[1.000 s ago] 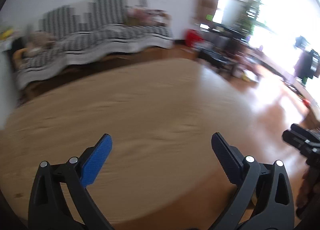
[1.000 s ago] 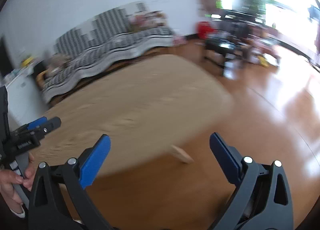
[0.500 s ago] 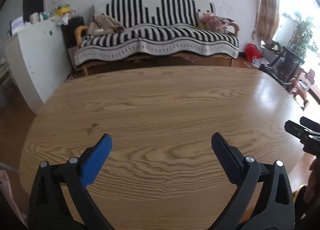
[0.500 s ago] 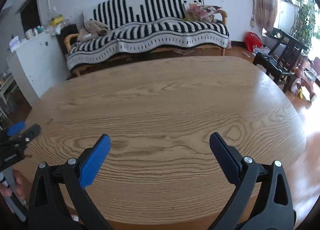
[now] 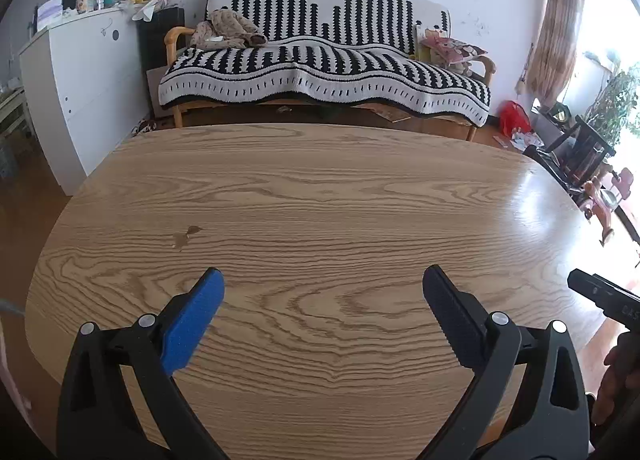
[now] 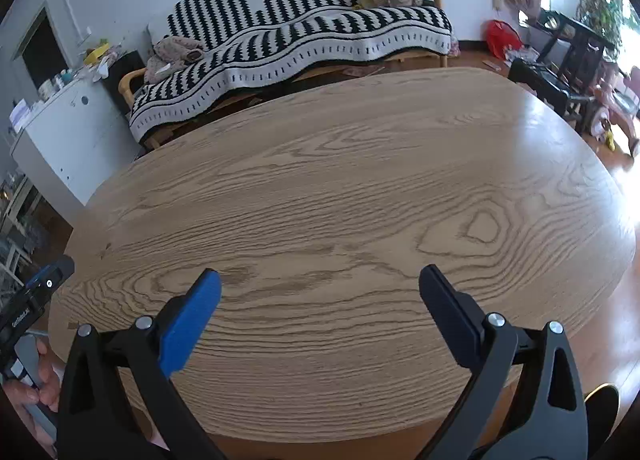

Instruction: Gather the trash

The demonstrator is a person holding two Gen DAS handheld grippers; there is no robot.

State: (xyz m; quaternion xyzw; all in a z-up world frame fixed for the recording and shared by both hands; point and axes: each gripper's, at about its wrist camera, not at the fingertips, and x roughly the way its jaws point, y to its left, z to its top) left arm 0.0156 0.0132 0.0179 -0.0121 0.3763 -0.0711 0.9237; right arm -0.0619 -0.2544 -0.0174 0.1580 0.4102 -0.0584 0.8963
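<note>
An oval wooden table (image 5: 320, 199) (image 6: 360, 187) fills both views, and I see no trash on it. My left gripper (image 5: 322, 300) hovers open over the table's near edge, nothing between its blue-padded fingers. My right gripper (image 6: 320, 300) also stands open over the near edge, empty. The tip of the right gripper shows at the right edge of the left wrist view. In the right wrist view the left gripper's tip and a hand (image 6: 36, 380) holding it appear at the far left. A small dark stain (image 5: 185, 236) marks the tabletop left of centre.
Behind the table stands a sofa (image 5: 324, 71) (image 6: 296, 35) under a black-and-white striped blanket. A white cabinet (image 5: 76, 87) sits at the left, a red bag (image 5: 514, 119) and dark chairs (image 5: 576, 155) at the right. Wooden floor surrounds the table.
Both views swung from the bright right side of the room to face the table and sofa, then steadied. The right gripper now tilts slightly. Both grippers stayed open.
</note>
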